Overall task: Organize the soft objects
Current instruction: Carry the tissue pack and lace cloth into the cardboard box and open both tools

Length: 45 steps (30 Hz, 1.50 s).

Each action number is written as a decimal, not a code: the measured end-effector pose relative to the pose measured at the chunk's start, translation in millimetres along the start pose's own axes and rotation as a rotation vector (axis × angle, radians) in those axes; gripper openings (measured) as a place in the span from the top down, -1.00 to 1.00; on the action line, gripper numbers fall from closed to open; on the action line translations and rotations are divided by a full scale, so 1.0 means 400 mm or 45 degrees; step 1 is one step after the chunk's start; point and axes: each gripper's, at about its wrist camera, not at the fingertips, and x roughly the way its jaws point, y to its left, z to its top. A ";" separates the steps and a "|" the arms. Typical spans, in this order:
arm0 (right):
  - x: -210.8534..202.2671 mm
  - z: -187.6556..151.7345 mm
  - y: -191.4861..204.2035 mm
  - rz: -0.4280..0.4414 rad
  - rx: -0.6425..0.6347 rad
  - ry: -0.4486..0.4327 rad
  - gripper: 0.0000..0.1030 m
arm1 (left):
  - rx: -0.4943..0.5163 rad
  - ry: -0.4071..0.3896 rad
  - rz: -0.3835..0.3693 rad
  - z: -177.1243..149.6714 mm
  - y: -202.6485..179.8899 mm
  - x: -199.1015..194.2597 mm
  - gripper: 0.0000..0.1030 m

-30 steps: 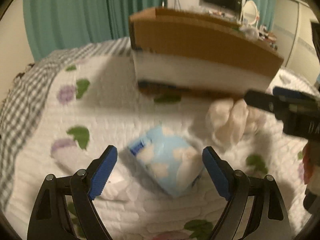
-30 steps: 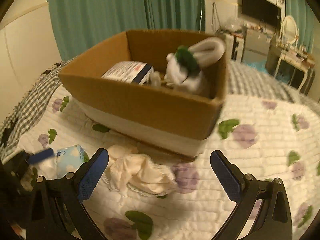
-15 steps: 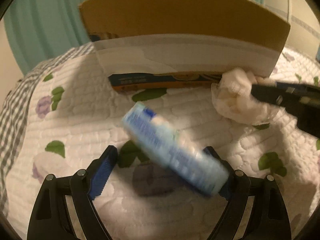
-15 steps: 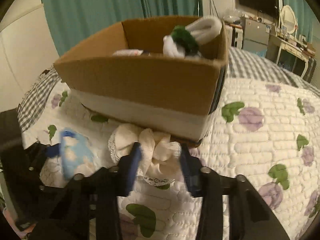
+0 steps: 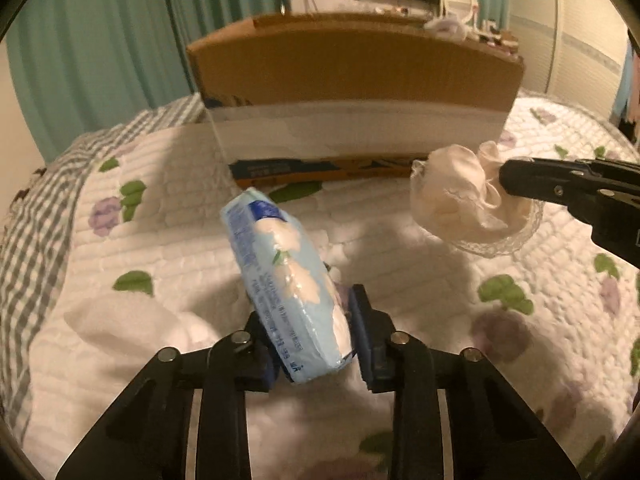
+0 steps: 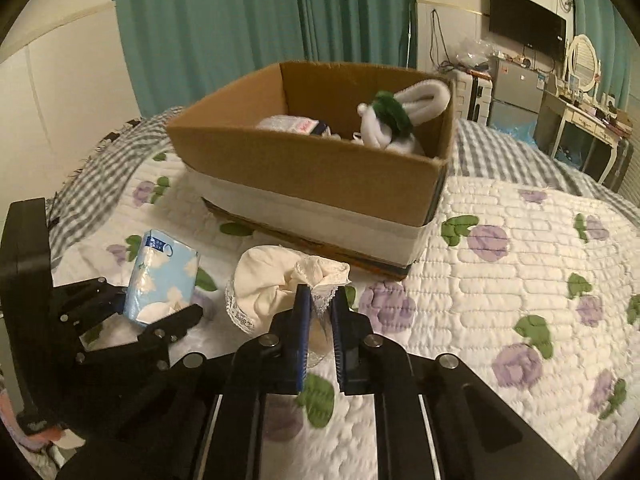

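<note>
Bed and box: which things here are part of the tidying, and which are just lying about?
Job:
- blue tissue pack, in left claw
- cream lace cloth, in right claw
- cardboard box
- plush rabbit, inside it

Lying about:
- floral quilt
- mirror
- TV

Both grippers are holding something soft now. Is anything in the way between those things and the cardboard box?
Only the box's own near wall. The blue tissue pack in the left gripper and the cream lace-trimmed cloth in the right gripper sit lower than the cardboard box rim, so both must rise over it. The quilt between shows nothing else.
</note>
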 end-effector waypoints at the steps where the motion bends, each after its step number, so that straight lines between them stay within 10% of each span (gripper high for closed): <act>1: -0.023 0.000 0.005 0.001 -0.004 -0.014 0.81 | -0.005 -0.015 -0.012 -0.003 0.001 -0.027 0.51; 26: -0.372 0.097 0.030 -0.044 -0.047 -0.263 0.81 | 0.122 -0.421 -0.114 0.181 0.044 -0.414 0.57; 41: -0.083 0.386 -0.055 -0.069 -0.028 -0.288 0.81 | 0.051 -0.414 -0.033 0.459 0.095 -0.100 0.48; 45: 0.018 0.398 -0.084 -0.119 -0.005 -0.272 0.80 | 0.054 -0.353 0.034 0.475 0.110 0.046 -0.27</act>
